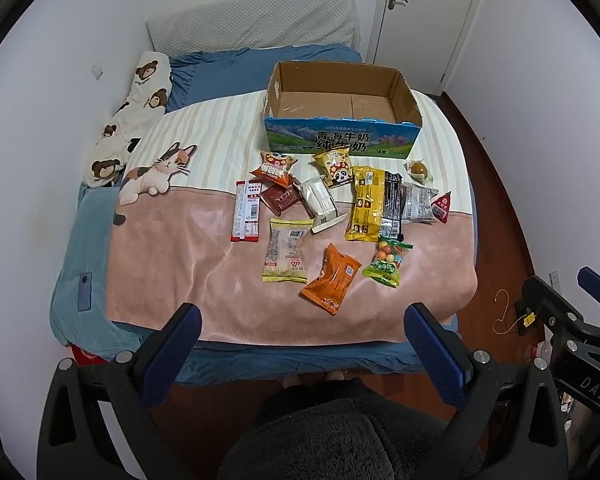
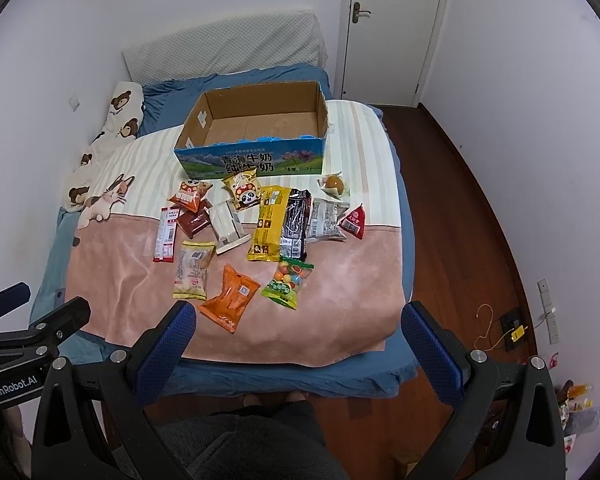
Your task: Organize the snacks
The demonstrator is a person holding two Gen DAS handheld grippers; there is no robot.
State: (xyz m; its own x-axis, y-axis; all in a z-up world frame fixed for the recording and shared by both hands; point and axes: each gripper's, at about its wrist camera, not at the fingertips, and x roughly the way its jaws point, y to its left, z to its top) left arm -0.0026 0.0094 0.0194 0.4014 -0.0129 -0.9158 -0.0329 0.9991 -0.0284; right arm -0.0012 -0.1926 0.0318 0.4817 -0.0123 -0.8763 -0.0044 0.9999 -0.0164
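Observation:
Several snack packets lie scattered on the pink blanket [image 1: 172, 264] of the bed: an orange packet [image 1: 331, 279] [image 2: 230, 298], a green candy bag [image 1: 388, 261] [image 2: 287, 283], a long yellow packet [image 1: 365, 203] [image 2: 269, 223] and a pale yellow one [image 1: 286, 256] [image 2: 193, 270]. An empty open cardboard box [image 1: 340, 142] [image 2: 252, 158] stands behind them. My left gripper [image 1: 302, 320] is open and empty, above the bed's near edge. My right gripper [image 2: 298, 318] is open and empty too, held the same way.
A bear-print pillow [image 1: 136, 116] lies at the left by the wall. A phone [image 1: 85, 291] lies on the blue sheet at the left. Wooden floor [image 2: 460, 216] runs along the bed's right side. A door [image 2: 396, 28] is at the back.

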